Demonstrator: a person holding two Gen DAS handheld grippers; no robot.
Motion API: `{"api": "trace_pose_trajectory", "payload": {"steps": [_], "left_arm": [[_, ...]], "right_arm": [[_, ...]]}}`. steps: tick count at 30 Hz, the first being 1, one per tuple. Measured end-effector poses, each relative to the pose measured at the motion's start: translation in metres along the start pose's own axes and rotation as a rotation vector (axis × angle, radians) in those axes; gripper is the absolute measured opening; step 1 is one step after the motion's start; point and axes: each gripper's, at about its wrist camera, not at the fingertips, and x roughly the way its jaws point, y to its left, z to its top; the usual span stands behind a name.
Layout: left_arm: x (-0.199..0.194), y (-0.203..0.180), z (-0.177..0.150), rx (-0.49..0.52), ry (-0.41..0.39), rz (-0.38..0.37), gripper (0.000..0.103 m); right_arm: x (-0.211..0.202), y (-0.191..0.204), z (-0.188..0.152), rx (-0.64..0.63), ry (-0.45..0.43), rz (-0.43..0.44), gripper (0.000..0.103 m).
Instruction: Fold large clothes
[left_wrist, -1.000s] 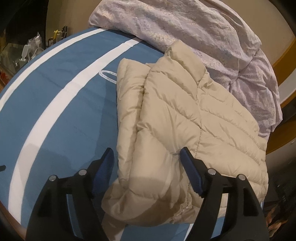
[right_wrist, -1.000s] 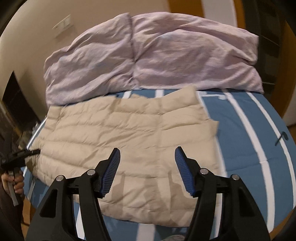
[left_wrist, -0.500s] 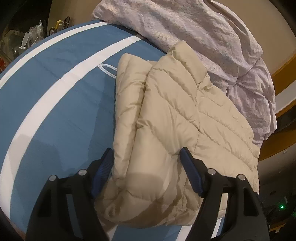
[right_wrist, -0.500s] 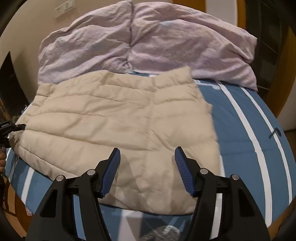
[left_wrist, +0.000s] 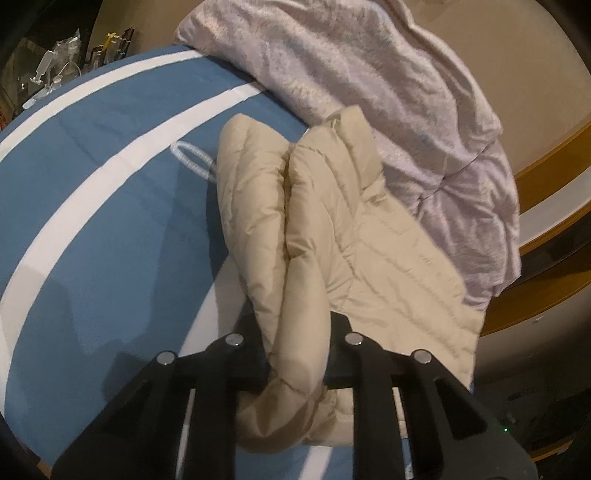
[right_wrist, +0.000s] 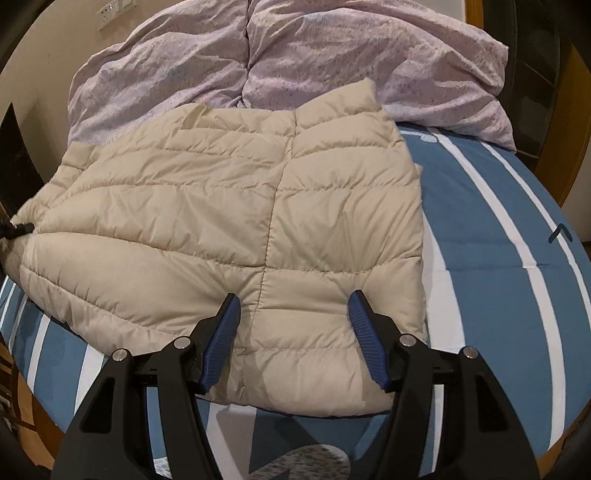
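Note:
A beige quilted down jacket lies folded on a blue bedspread with white stripes. My left gripper is closing on the jacket's bunched near corner, and its black jaws press the puffy fabric from both sides. In the right wrist view the jacket spreads flat and wide. My right gripper hovers open over the jacket's near edge, blue pads apart and nothing gripped. The left gripper's tip shows at the jacket's far left corner.
A crumpled lilac duvet is piled along the far side of the bed, touching the jacket's collar. A white cord loop lies on the bedspread beside the jacket. A small dark object lies at the right. Clutter stands beyond the bed's edge.
The left jaws have closed from wide apart onto the jacket's corner, bunching it. The right gripper has come down closer over the jacket's near edge, still open.

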Motion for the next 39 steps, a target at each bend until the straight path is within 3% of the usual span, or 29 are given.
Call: {"api": "trace_pose_trajectory", "payload": {"steps": [12,20,29,39], "left_arm": [[-0.046,-0.074,0.017,0.065,-0.083,-0.107,0.017],[-0.059,-0.15,0.006,0.172,-0.091,-0.166,0.017],[-0.048,-0.221,-0.025,0.263,-0.041,-0.231,0.017],[-0.003,-0.29,-0.081,0.35,0.086,-0.306,0.017]], "right_arm": [[0.004,0.0,0.0,-0.006,0.024,0.019,0.063],[0.006,-0.004,0.0,0.0,0.027,0.048,0.063],[0.007,-0.004,0.0,-0.009,0.029,0.057,0.064],[0.007,-0.006,-0.001,-0.01,0.027,0.068,0.064]]}}
